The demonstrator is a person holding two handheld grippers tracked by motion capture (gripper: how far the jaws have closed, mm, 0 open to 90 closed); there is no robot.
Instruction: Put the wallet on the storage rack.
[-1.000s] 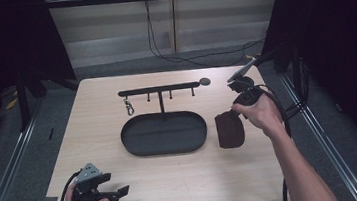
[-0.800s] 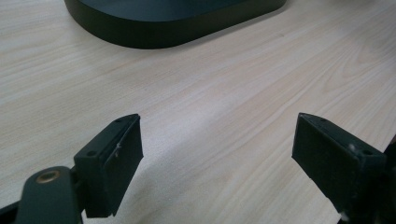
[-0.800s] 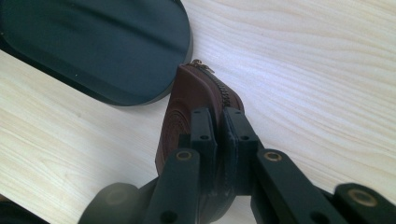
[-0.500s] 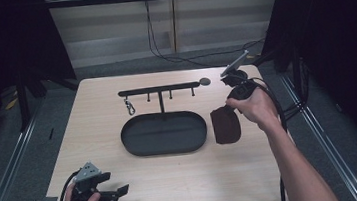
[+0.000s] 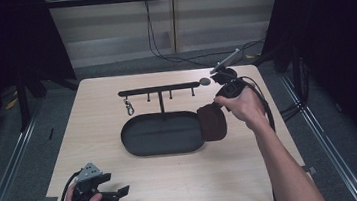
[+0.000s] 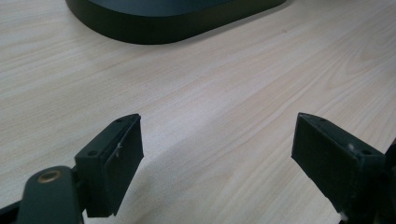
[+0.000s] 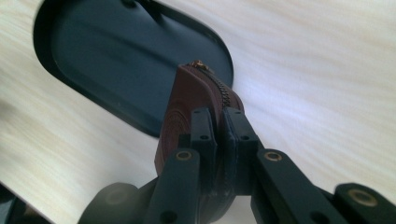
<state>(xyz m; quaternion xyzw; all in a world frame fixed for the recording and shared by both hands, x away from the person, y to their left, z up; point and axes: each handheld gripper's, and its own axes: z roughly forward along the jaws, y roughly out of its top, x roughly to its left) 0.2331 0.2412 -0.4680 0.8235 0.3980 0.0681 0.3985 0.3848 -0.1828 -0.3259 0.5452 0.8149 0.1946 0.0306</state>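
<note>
Clearly, a small dark-brown pouch (image 7: 187, 107) is clamped between the jaws of the right gripper (image 7: 217, 135). It is a flat, rounded piece of what looks like leather, with faint curved lines on its side. A dark zip runs along its narrow edge and ends in a small brass-coloured pull at the top. In the high view the pouch (image 5: 212, 122) is held on edge above the table (image 5: 185, 180), over the right end of the black oval tray (image 5: 162, 132), its side overlapping the tray's rim. Behind the tray a black hook rack (image 5: 159, 89) is seen, with a metal clasp (image 5: 129, 106) hung at its left. The left gripper (image 5: 118, 193) is rested at the table's near-left corner, jaws spread wide with nothing between them.
</note>
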